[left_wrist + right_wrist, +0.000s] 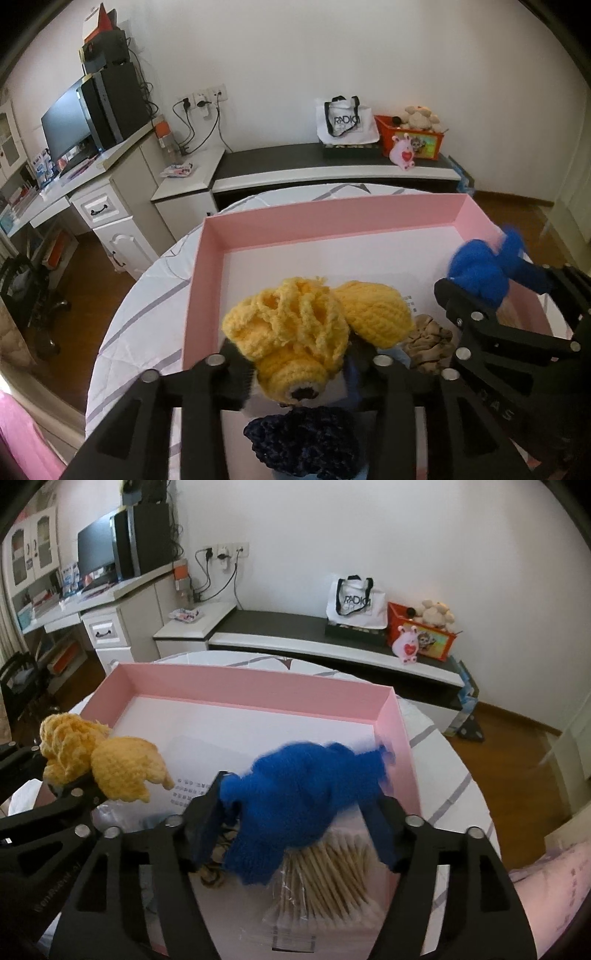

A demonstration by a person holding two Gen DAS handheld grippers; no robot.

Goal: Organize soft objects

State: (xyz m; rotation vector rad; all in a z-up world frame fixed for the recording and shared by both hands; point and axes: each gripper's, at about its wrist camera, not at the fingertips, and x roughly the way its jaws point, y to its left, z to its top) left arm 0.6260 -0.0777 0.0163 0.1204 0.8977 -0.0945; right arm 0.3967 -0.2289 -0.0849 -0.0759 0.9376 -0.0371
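Note:
A yellow crocheted toy (295, 332) lies between the fingers of my left gripper (299, 363), above the near end of the pink box (332, 218). The jaws stand a little wider than the toy, which leans on the left pad. A blue crocheted toy (303, 805), blurred, hangs between the wide-apart fingers of my right gripper (301, 812) over the box's right side. It brushes the left finger only. In the left wrist view the right gripper (480, 314) is at the right with the blue toy (476, 269). The right wrist view shows the yellow toy (110, 768) on the left gripper (74, 794).
In the box lie a dark navy knitted piece (303, 443), a beige scrunchie (428, 343) and a bag of cotton swabs (332, 878). The box stands on a round table with a white striped cloth (147, 314). A desk and a low cabinet stand behind.

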